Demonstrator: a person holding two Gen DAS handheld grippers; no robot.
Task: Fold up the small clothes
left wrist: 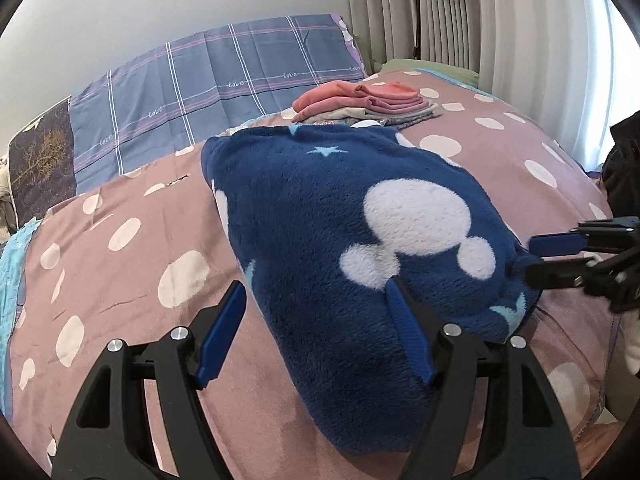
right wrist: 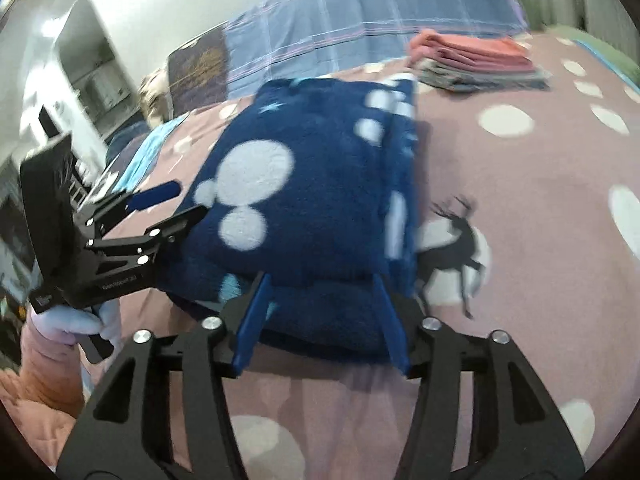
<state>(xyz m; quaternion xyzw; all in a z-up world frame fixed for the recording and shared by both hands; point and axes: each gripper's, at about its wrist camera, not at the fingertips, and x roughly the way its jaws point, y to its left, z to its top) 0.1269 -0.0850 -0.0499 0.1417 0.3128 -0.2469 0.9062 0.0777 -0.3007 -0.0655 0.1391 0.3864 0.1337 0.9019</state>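
Legible writing: the word "love" repeats in white script along the stripes of the blue checked pillow [left wrist: 216, 80] at the head of the bed. Small white lettering on the left gripper's [left wrist: 316, 328] black body shows in the right wrist view but is too blurred to read.

The folded blue fleece garment [left wrist: 360, 232], patterned with white round shapes and pale stars, lies flat on the pink dotted bedspread [left wrist: 132, 264]. Its long axis runs from the near edge of the bed toward the pillow, and its far end stops just short of the stack of folded clothes [left wrist: 368, 104].

Left gripper: jaws open, the garment's near left corner lying between them, one finger over the fleece and the other over bare bedspread. Right gripper [right wrist: 324, 316]: jaws apart, straddling the garment's near folded edge; whether the pads touch the fleece cannot be told.
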